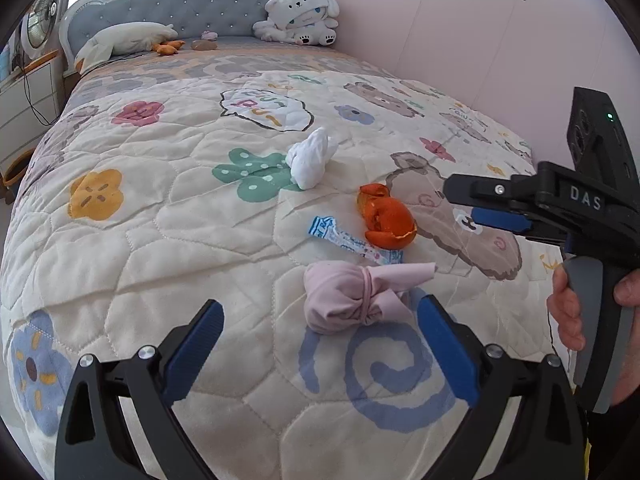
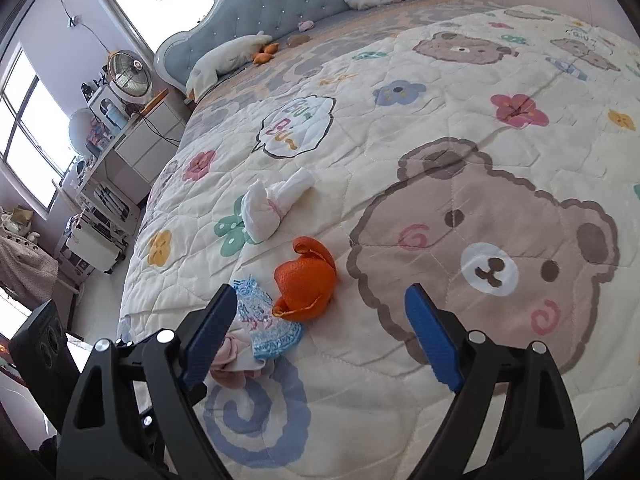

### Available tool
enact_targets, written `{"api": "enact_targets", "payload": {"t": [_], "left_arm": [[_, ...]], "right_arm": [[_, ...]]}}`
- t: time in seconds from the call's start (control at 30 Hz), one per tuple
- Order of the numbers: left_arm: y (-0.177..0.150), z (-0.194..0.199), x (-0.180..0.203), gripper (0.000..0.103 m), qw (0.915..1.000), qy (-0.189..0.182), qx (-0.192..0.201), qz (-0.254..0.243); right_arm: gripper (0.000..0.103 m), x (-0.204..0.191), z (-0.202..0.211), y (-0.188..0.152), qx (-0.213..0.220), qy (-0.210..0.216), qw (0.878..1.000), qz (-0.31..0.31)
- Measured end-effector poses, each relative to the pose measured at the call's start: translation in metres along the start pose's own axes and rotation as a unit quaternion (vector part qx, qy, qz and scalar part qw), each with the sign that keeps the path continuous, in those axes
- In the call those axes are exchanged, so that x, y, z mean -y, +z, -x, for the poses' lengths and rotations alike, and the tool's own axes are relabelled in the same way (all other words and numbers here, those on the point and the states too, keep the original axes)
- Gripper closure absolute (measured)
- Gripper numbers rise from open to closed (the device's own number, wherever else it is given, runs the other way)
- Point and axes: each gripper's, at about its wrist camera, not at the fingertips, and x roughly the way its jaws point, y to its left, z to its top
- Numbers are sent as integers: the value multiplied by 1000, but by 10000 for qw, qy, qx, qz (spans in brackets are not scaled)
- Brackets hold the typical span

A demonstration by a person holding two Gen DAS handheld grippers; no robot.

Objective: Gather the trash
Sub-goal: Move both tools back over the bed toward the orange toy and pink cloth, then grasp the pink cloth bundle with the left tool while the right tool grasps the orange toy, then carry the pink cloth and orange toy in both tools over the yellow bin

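On the patterned quilt (image 1: 160, 216) lie an orange peel (image 1: 386, 216), a blue-and-white wrapper (image 1: 352, 242), a pink knotted sock bundle (image 1: 352, 296) and a white sock bundle (image 1: 310, 158). My left gripper (image 1: 320, 344) is open and empty, just short of the pink bundle. My right gripper (image 2: 320, 316) is open and empty, with the orange peel (image 2: 306, 280) just beyond its fingertips; it also shows in the left wrist view (image 1: 472, 204), to the right of the peel. The wrapper (image 2: 264, 320), pink bundle (image 2: 232, 360) and white bundle (image 2: 272, 204) show in the right wrist view.
A white plush toy (image 1: 300, 14) and a white pillow (image 1: 128, 38) lie by the grey headboard (image 1: 180, 4). A pink wall (image 1: 460, 40) runs along the bed's right side. A fan (image 2: 130, 76) and white drawers (image 2: 148, 140) stand left of the bed.
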Motion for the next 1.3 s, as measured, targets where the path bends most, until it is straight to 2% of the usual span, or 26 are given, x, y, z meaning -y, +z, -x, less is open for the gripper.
{"api": "enact_targets", "payload": {"t": [0.2, 0.3, 0.5, 0.6, 0.77, 1.07, 1.3], "left_arm": [[2, -9, -2, 9, 9998, -199, -28, 89], [1, -12, -1, 14, 9995, -286, -39, 87], [2, -17, 3, 33, 9990, -437, -8, 52], [2, -21, 7, 47, 9985, -546, -48, -10], [1, -21, 4, 63, 9976, -690, -23, 65], [-1, -3, 8, 69, 9963, -807, 253, -123], [-2, 8, 6, 69, 9959, -859, 238, -166]], "right_arm": [[27, -4, -34, 11, -287, -41, 9996, -39], [28, -12, -43, 12, -316, -146, 9993, 113], [33, -10, -59, 13, -456, -311, 9984, 103], [34, -10, -66, 14, -506, -347, 9980, 122], [48, -13, -71, 14, -563, -313, 9978, 157], [70, -23, -75, 7, -522, -382, 9973, 355], [73, -15, -66, 10, -437, -384, 9981, 195]]}}
